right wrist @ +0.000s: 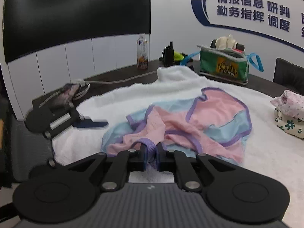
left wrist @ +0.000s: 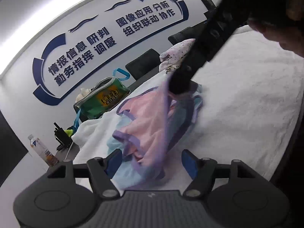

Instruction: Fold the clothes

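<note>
A pink and light-blue garment (left wrist: 150, 125) with purple trim lies crumpled on a white fleecy cloth (left wrist: 247, 102). My left gripper (left wrist: 152, 161) is open at the garment's near end, its blue-padded fingers (left wrist: 190, 163) wide apart with fabric between them. My right gripper (left wrist: 178, 85) reaches in from the upper right, a hand behind it, and lifts a purple edge. In the right wrist view the right gripper (right wrist: 152, 150) is shut on the purple trim (right wrist: 150, 146) of the garment (right wrist: 209, 117). The left gripper (right wrist: 91, 124) hovers at the left over the white cloth (right wrist: 133, 95).
A green zip bag (right wrist: 224, 66), a drink bottle (right wrist: 142, 53) and black radios (right wrist: 168, 57) stand on the dark table beyond the cloth. A phone with a cable (right wrist: 66, 93) lies at the left. Floral clothes (right wrist: 290, 112) are piled at the right. Black chairs (left wrist: 142, 62) line the wall.
</note>
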